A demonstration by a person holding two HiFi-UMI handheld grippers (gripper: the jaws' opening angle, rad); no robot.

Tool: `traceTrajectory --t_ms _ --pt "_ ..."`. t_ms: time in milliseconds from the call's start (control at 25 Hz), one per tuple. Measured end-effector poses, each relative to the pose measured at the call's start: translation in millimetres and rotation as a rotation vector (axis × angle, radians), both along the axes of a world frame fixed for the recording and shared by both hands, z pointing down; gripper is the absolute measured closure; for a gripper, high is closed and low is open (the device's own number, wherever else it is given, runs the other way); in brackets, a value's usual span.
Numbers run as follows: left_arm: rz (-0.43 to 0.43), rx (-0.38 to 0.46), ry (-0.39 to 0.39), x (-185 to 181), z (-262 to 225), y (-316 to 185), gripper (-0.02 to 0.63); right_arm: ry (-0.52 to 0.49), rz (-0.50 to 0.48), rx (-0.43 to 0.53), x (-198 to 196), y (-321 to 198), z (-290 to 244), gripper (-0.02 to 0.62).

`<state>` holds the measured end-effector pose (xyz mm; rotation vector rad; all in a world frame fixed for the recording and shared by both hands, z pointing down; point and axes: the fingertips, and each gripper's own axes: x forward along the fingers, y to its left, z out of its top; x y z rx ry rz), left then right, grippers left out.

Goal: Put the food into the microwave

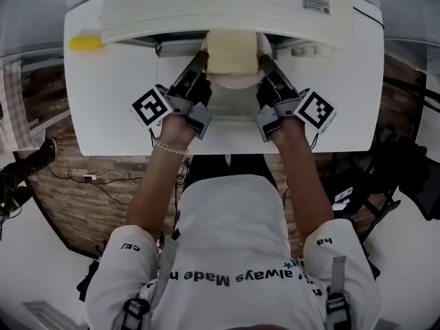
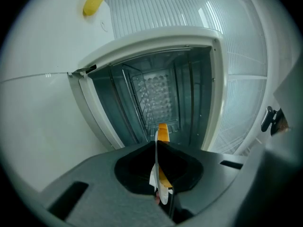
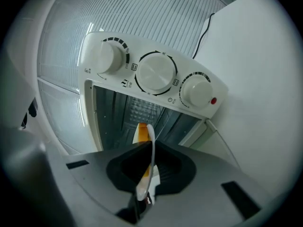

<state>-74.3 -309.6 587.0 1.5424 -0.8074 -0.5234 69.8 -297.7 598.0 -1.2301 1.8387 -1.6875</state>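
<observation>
1. Left tool (image 2: 159, 136): the jaws are pinched narrow on the thin white rim of the plate (image 1: 234, 82). The left gripper view shows the rim edge-on against the orange pad.
2. Right tool (image 3: 145, 137): same grip on the opposite rim, with the plate edge running up between its jaws.
3. Head view, upper centre of the frame: the two tools flank the plate and carry it between them at the mouth of the microwave (image 1: 227, 5).
4. Food (image 1: 232, 51): a pale yellow, squarish slab with a flat top that covers most of the plate. Its far edge sits at the microwave's front lip. What kind of food it is cannot be told.
5. Cavity (image 2: 151, 93): open and dark, with ribbed walls and a perforated back. Nothing is visible inside. The right gripper view shows three dials (image 3: 156, 72) beside the opening.
6. Step judged: insertion. The plate is at the threshold and not yet inside.
7. The next move calls for both tools to advance together and keep the plate level. The plate must clear the sides of the opening and settle on the floor before either grip loosens.
8. White tabletop (image 1: 110, 115): a small yellow object (image 1: 86, 43) lies at upper left, well apart from the work.
</observation>
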Motion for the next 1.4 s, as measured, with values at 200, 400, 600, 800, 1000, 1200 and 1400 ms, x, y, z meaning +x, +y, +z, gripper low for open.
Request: traceTrajectory --t_ms 200,400,600,800,1000,1200,1400 --pt "-0.003 -0.014 -0.003 0 14 -10 0.588 0.005 0.008 -0.018 1 -9 14 0.571" --pt "-0.014 -0.028 0.001 0 21 -21 0.588 -0.007 0.020 -0.024 1 -20 21 0.571" --pt "-0.035 -0.037 0.011 0 25 -31 0.588 -0.004 0.027 -0.028 1 -32 26 0.571" --pt "-0.057 -0.051 0.016 0 25 -41 0.588 -0.027 0.037 -0.014 -1 -41 26 0.569" --pt "-0.080 -0.055 0.021 -1 25 -45 0.588 -0.160 0.086 -0.007 -1 -28 22 0.496" --pt "-0.081 -0.056 0.033 -4 23 -49 0.588 -0.184 0.063 -0.007 -19 -4 19 0.494" --pt "-0.070 -0.051 0.030 3 25 -54 0.588 -0.231 0.034 -0.035 -33 2 23 0.528"
